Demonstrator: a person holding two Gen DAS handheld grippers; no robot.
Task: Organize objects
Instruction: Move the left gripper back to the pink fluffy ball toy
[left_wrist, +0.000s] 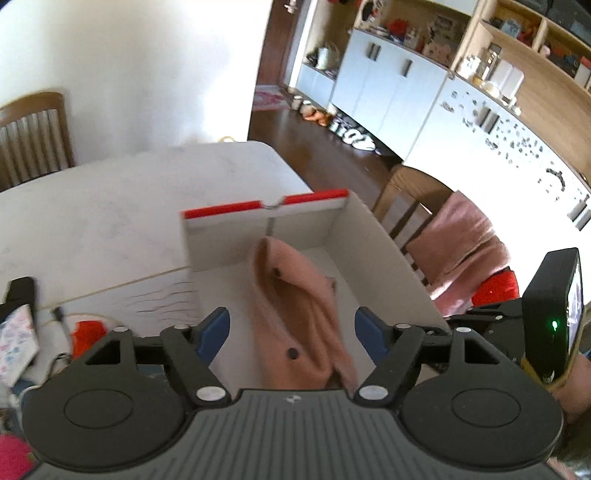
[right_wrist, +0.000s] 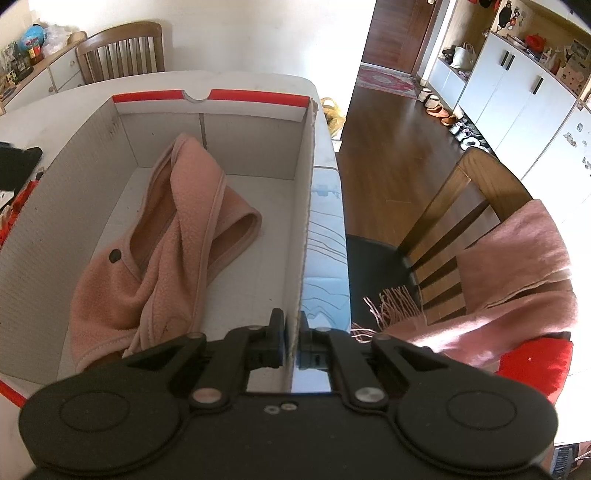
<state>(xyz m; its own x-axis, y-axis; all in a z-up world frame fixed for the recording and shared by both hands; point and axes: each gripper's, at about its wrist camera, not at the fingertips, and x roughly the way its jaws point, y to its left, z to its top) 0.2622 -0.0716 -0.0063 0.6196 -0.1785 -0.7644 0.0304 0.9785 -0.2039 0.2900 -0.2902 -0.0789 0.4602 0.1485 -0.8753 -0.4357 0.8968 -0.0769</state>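
Pink fleece garment (right_wrist: 166, 236) lies crumpled in white box (right_wrist: 48, 206) on desk (left_wrist: 92, 206). Left gripper (left_wrist: 291, 334) jaws apart, nothing between, though blurred. Right gripper (right_wrist: 291, 347) clamped on box wall. Fleece soft, light; I'd pinch a thick fold

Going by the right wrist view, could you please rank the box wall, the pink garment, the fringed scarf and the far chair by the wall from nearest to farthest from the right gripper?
1. Box wall: clamped in the right gripper.
2. Pink garment: left, inside the box.
3. Fringed scarf: right, over a chair back; too close to call against the garment.
4. Far chair: across the table, upper left.
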